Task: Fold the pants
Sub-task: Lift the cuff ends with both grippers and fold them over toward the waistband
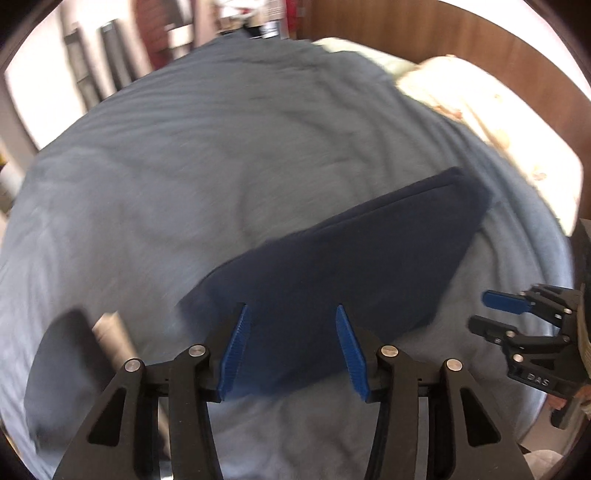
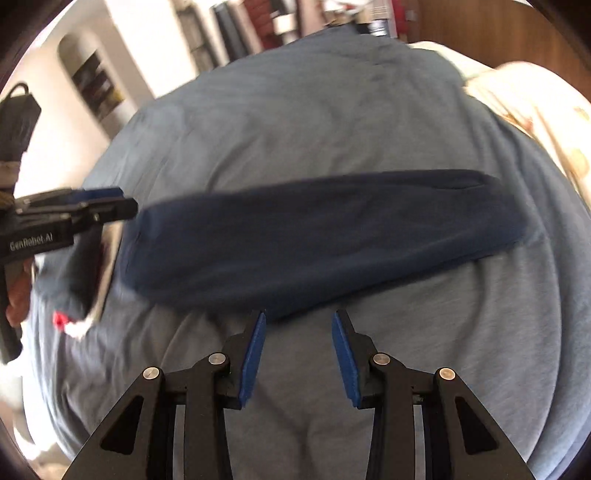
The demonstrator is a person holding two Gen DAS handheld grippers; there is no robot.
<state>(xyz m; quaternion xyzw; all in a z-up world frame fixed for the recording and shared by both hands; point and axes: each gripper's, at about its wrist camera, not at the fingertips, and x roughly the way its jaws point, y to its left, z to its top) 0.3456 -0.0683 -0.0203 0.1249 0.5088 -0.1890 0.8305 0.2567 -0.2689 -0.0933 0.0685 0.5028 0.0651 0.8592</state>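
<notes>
Bed (image 2: 332,122), one folded pants (image 2: 317,236)

Rumpled grey-blue bedspread (image 1: 184,177) covers bed, filling both views. Cream floral-print pillow (image 1: 491,122) at 2 o'clock, against brown wooden headboard (image 1: 424,33). Dark flat pouch (image 1: 62,369) with pale cylinder (image 1: 110,339) beside it at 8 o'clock in left view. Blurred shelving (image 2: 96,85) at 10 o'clock, right view.
</notes>
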